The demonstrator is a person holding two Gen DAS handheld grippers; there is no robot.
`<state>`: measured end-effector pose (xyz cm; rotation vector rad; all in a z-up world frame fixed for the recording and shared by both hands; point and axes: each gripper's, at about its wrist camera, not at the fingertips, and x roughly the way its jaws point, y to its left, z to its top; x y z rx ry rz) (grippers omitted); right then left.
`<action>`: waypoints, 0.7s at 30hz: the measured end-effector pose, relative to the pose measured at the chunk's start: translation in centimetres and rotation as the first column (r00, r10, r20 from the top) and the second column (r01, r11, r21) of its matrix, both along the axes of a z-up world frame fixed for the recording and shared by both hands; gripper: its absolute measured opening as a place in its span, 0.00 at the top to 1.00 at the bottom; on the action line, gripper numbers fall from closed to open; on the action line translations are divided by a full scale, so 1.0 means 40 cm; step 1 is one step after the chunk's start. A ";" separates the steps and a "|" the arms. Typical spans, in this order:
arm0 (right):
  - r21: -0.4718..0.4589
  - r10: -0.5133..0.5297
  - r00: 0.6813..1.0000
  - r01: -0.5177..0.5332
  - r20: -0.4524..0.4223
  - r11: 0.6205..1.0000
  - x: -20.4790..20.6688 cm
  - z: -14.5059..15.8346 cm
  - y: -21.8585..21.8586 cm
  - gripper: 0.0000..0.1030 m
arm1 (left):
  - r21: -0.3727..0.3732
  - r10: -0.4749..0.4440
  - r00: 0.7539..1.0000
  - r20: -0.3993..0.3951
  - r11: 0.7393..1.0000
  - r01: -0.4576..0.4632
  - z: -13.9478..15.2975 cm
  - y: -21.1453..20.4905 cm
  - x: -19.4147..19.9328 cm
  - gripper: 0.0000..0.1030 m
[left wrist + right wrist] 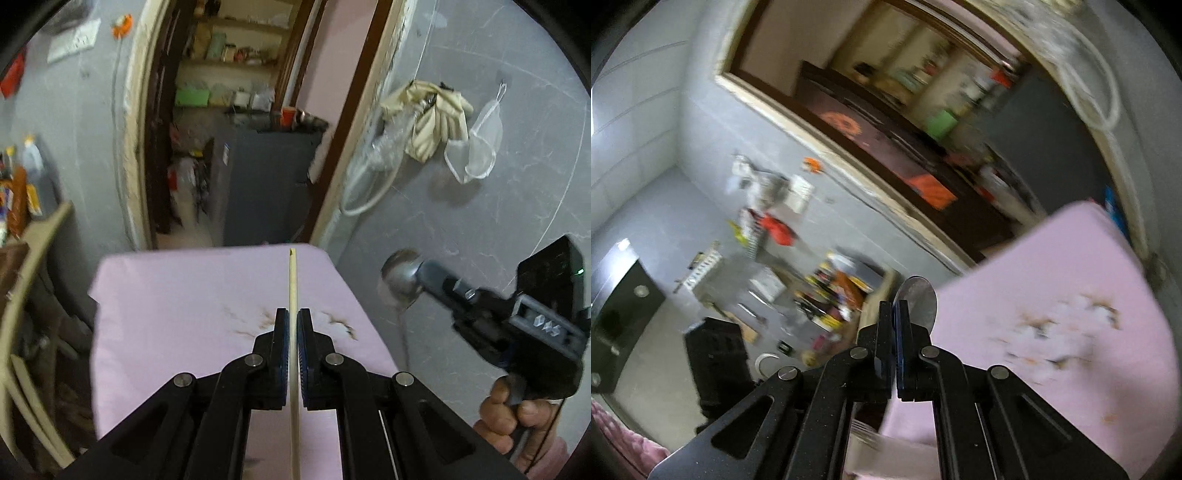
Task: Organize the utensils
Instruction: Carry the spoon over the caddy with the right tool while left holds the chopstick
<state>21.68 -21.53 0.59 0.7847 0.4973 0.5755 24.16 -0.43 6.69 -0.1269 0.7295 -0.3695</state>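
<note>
Your left gripper (294,325) is pinched tight on a thin pale stick (293,280), running up the centre of the frame over the pink cloth (166,295). At right, your right gripper (894,317) is clamped shut on a steel spoon (918,295).

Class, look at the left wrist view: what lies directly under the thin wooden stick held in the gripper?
Under the wooden stick, clamped in the left gripper, lies the pink cloth with brown stains. Whatever the cloth covers is hidden, and the gripper blocks the cloth nearest the camera.
</note>
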 end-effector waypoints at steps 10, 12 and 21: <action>0.041 0.019 0.984 -0.027 0.176 0.999 -0.057 0.122 0.242 0.98 | -0.049 0.081 0.992 0.098 0.996 -0.077 0.089 0.270 -0.067 0.95; 0.061 0.025 0.981 -0.038 0.192 0.997 -0.065 0.111 0.280 0.98 | -0.060 0.112 0.988 0.106 0.993 -0.106 0.083 0.315 -0.079 0.95; 0.075 0.056 0.969 -0.076 0.242 0.994 -0.086 0.047 0.373 0.98 | -0.121 0.258 0.957 0.131 0.963 -0.242 -0.025 0.430 -0.110 0.95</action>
